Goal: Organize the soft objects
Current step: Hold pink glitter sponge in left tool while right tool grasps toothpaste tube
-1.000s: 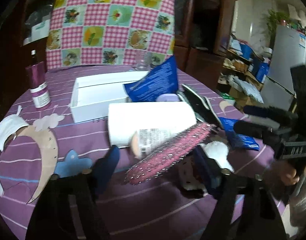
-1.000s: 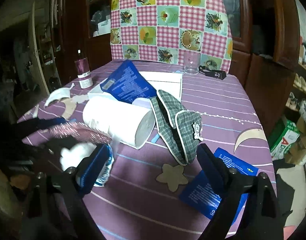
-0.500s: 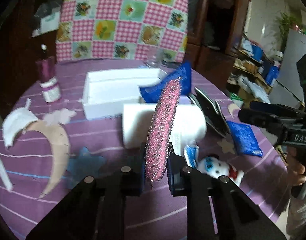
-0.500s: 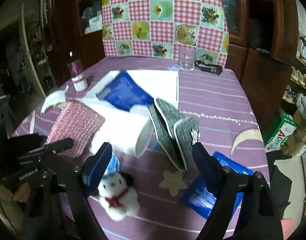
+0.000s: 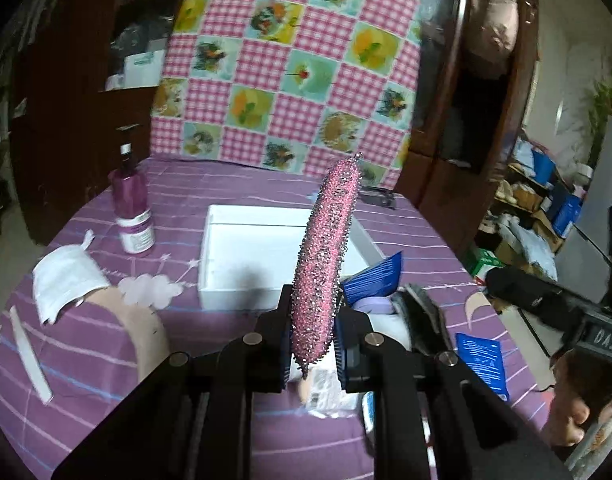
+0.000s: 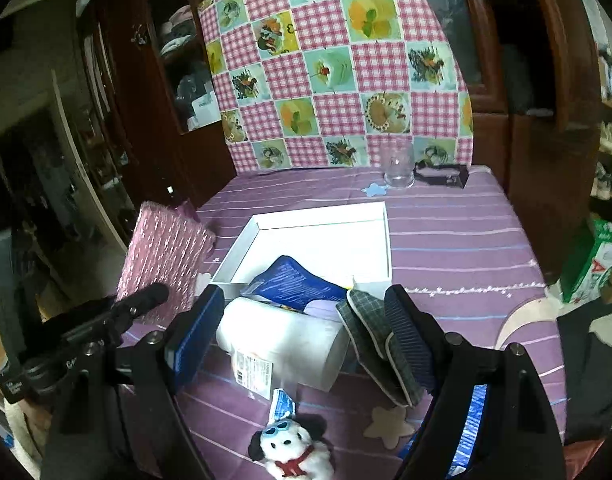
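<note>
While the dark wooden cupboards [image 6: 538,80] fill the far side of the room, much of what sits on their shelves is too dim to make out. One big pink checked cloth with flower and fruit squares [image 5: 290,64] hangs at the far end of the table. The round table with a purple striped cloth [image 6: 458,232] is cut off at the near edge by both tools.

One flat white open box [image 6: 318,220] lies in the middle of the table. Near it lies one white paper roll [image 6: 286,344], partly hidden behind the right gripper [image 6: 306,332], whose blue pads stand wide apart and hold nothing. One grey checked cloth slipper [image 6: 370,332] leans on the roll's right end, and whether a second one lies behind it is hard to tell. A blue packet [image 6: 294,280] sticks out from behind the roll.

The left gripper [image 5: 312,350] is squeezed tight on the bottom of one pink sparkly scrubbing pad [image 5: 326,256], which stands up above the table in front of the box. One purple pump bottle [image 5: 132,204] stands far left. One clear glass [image 6: 399,170] stands at the far end. One small white toy dog with a red scarf [image 6: 292,450] lies nearest, its bottom cut off.
</note>
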